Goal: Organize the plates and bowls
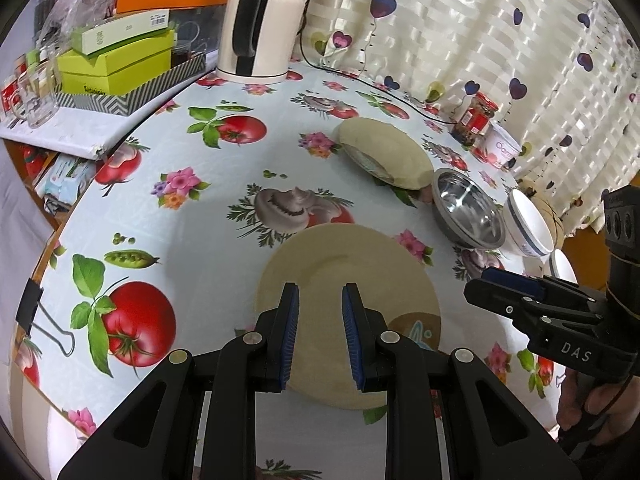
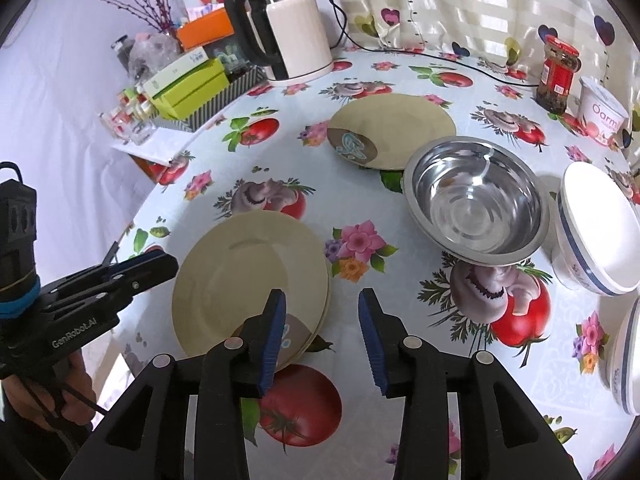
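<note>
Above the stacked cream plates (image 2: 248,276), the left tool (image 1: 320,332) and right tool (image 2: 320,336) hang narrowly parted, holding nothing.

Home dining table, vegetable-print tablecloth (image 2: 400,360), electric kettle (image 2: 292,28), heart-patterned curtain (image 1: 480,40)

On the table (image 2: 420,360), stacked plates (image 2: 248,280) are set near left, a single plate (image 2: 400,120) farther back, a metal bowl (image 2: 476,200) between them rightward, white bowls (image 2: 596,232) at far right.
</note>
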